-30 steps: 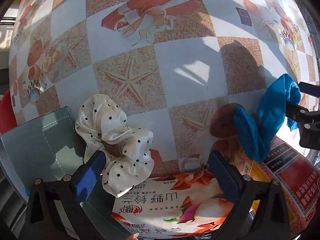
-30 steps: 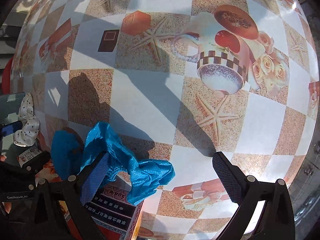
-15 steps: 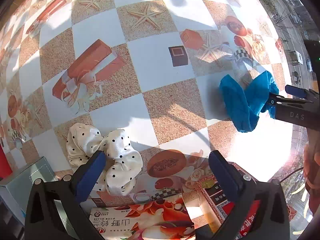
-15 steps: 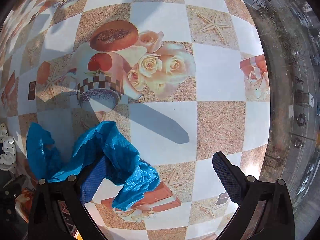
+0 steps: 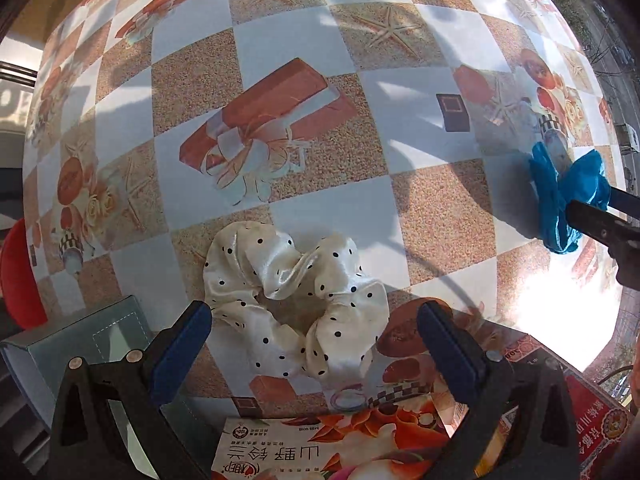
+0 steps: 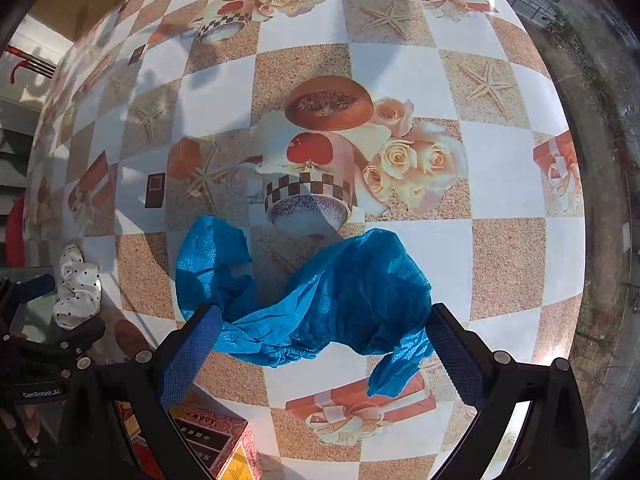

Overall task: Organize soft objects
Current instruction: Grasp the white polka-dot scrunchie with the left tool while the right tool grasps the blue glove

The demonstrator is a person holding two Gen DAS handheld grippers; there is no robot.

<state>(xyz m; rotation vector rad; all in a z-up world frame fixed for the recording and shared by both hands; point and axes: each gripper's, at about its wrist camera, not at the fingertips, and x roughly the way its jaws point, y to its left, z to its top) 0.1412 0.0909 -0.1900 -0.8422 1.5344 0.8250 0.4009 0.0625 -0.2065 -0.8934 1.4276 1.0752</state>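
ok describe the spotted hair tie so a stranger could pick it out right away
On the checkered tablecloth, look in front of the left gripper, beside the grey box. The scrunchie is a ruffled cream satin ring with black dots, unlike the plain blue cover.

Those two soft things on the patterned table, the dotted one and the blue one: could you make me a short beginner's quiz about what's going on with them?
1. True or false: the white polka-dot scrunchie lies on the table between the open jaws of the left gripper.
2. Multiple choice: what sits between the jaws of the right gripper? A) a red ball B) a crumpled blue plastic cover C) a metal spoon
3. Fill in: the tablecloth print just beyond the blue plastic cover shows a checkered ____.

Key:
1. True.
2. B.
3. Cup.
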